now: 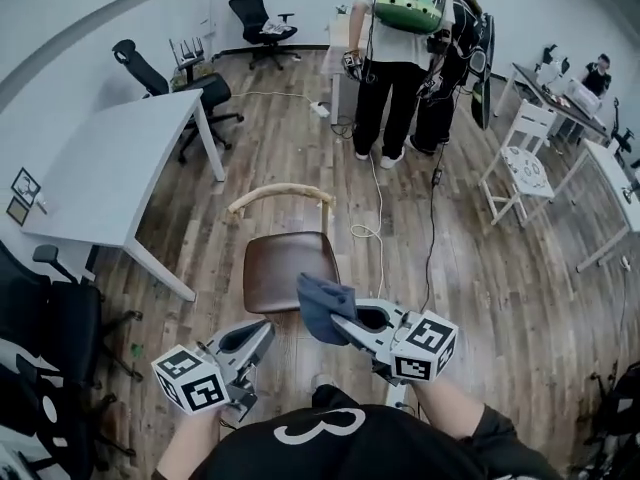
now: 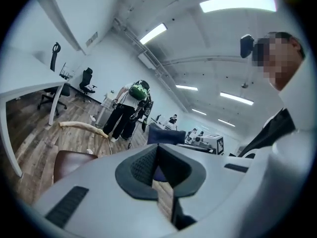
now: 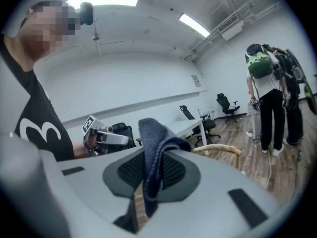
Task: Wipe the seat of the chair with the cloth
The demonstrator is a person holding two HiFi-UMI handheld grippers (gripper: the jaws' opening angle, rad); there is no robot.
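The dark blue cloth (image 1: 322,306) is bunched in the right tool (image 1: 345,322), whose jaws are closed on it. In the right gripper view a fold of it stands up above the pads and the rest hangs down between them. From the head view it lies over the front right corner of the chair's brown seat (image 1: 280,268); whether it touches the seat cannot be told. The chair faces away from the person, with its pale curved backrest (image 1: 280,196) at the far side.

The left tool (image 1: 266,328) is held just beside the seat's front left corner, its jaws together at the tips with nothing between them.

The chair stands on a wooden floor (image 1: 480,288). A white table (image 1: 110,168) stands to its left, with black office chairs (image 1: 190,83) beyond it. A white cable (image 1: 375,208) trails across the floor past the chair's right side. Farther back, two people (image 1: 400,58) stand facing away, one wearing a green backpack. A white chair (image 1: 520,163) stands well apart at the right.
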